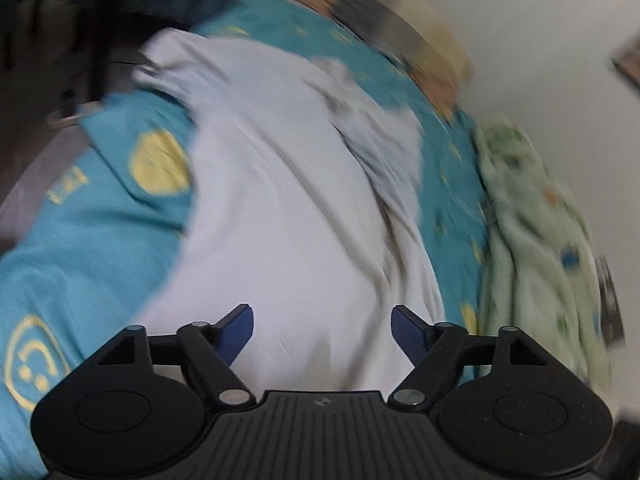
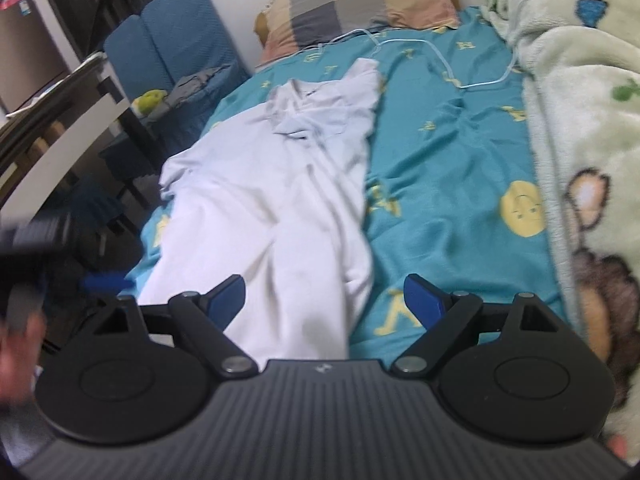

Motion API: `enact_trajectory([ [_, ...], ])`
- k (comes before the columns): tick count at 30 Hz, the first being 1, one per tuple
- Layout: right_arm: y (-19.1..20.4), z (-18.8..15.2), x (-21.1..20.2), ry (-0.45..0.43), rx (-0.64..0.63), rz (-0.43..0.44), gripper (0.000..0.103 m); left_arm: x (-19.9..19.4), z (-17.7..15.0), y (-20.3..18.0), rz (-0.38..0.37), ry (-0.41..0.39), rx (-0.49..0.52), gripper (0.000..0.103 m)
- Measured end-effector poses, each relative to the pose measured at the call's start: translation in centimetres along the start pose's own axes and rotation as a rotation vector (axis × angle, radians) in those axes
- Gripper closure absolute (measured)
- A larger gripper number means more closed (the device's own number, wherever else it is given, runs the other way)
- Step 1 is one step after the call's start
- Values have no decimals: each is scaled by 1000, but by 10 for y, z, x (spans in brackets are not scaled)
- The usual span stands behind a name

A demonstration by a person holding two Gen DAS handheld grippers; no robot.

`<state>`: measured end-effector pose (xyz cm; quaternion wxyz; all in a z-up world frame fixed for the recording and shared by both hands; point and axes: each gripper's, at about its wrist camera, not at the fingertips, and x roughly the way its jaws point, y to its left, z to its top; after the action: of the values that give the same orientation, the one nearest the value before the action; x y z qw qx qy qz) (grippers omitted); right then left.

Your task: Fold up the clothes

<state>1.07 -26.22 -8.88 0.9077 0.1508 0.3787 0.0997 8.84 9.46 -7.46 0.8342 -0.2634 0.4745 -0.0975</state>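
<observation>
A white shirt (image 2: pixel 272 184) lies crumpled lengthwise on a teal bed sheet (image 2: pixel 448 152), its collar toward the pillow. In the left wrist view the white shirt (image 1: pixel 280 200) fills the middle, blurred by motion. My left gripper (image 1: pixel 322 330) is open and empty just above the shirt's near end. My right gripper (image 2: pixel 324 300) is open and empty over the shirt's lower hem, near the bed's foot. The left gripper (image 2: pixel 100 280) shows blurred at the left edge of the right wrist view.
A green patterned fleece blanket (image 2: pixel 580 128) is piled along the right side of the bed. A checked pillow (image 2: pixel 360 0) lies at the head. A white cable (image 2: pixel 440 56) runs across the sheet. A blue chair (image 2: pixel 176 48) and a table (image 2: pixel 60 128) stand left of the bed.
</observation>
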Motion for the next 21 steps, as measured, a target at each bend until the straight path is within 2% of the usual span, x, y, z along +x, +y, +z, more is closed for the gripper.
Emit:
enact_trajectory([
  [3,8,-2,6,4,-13,-1,15,10,45,34,45,-84,-161,24],
  [6,8,-1,14,16,7,11,15,31,88,63,90,-145,-267,24],
  [10,5,0,29,39,40,20,15,68,120,101,32,-168,-435,24],
  [15,1,3,47,66,80,33,15,103,138,134,16,-220,-519,22],
  [21,8,5,65,90,51,30,15,128,166,139,-10,-314,-441,21],
])
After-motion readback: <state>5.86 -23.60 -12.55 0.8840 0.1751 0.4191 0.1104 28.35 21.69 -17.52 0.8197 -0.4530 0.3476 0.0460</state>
